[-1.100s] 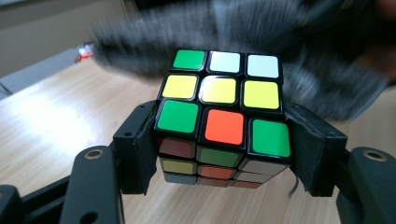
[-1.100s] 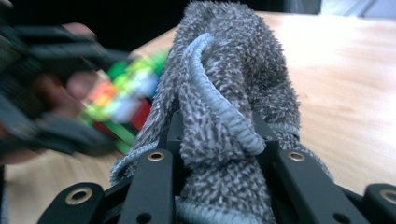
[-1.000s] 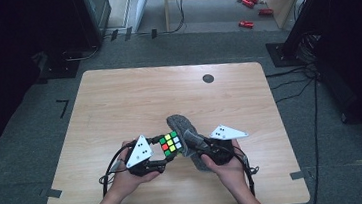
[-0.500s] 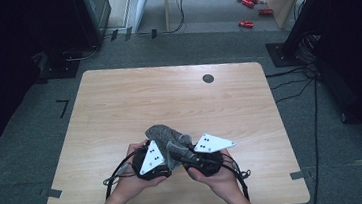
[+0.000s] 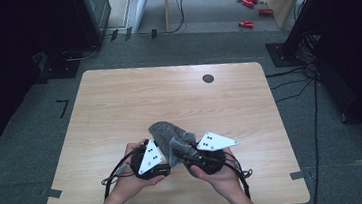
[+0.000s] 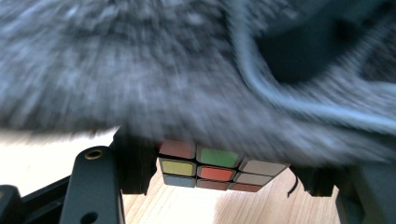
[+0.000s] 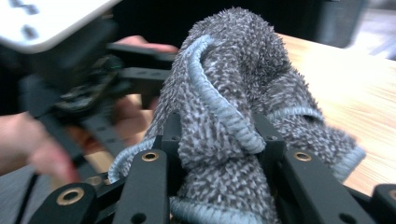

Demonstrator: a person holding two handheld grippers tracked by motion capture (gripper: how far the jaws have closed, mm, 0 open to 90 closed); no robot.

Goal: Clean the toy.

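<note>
**Cloth draped over the cube, both grippers meeting at lower centre**

The pale wooden table with rounded corners (image 5: 119,103) is filling the middle of the high view, and all the work is sitting near its bottom edge, just left of centre. There the fluffy grey microfibre cloth with a light blue stitched hem (image 5: 169,135) is lying bunched between the two tools, its long axis running from upper left to lower right of that frame.

The right gripper (image 7: 219,158) is clamping a thick fold of that cloth; in the right gripper view the black jaws are pressing on the pile from both sides, and they have just been easing slightly wider with the fold between them. The cloth is rising up and away from those jaws toward the top centre of that frame.

The left gripper (image 5: 150,160) is holding the multicoloured plastic puzzle cube (image 6: 217,168); in the left gripper view the jaws are closed on its sides at lower centre, with the cloth hanging directly above and across it. So the cube is lying under and to the left of the held fold, and the right hand (image 5: 221,176) is the nearer one to any wiping stroke.

Hard to read: the left gripper view is blurring heavily, the cloth is covering the cube's upper face, and in the high view the cube is hidden beneath cloth and grey plates.
</note>
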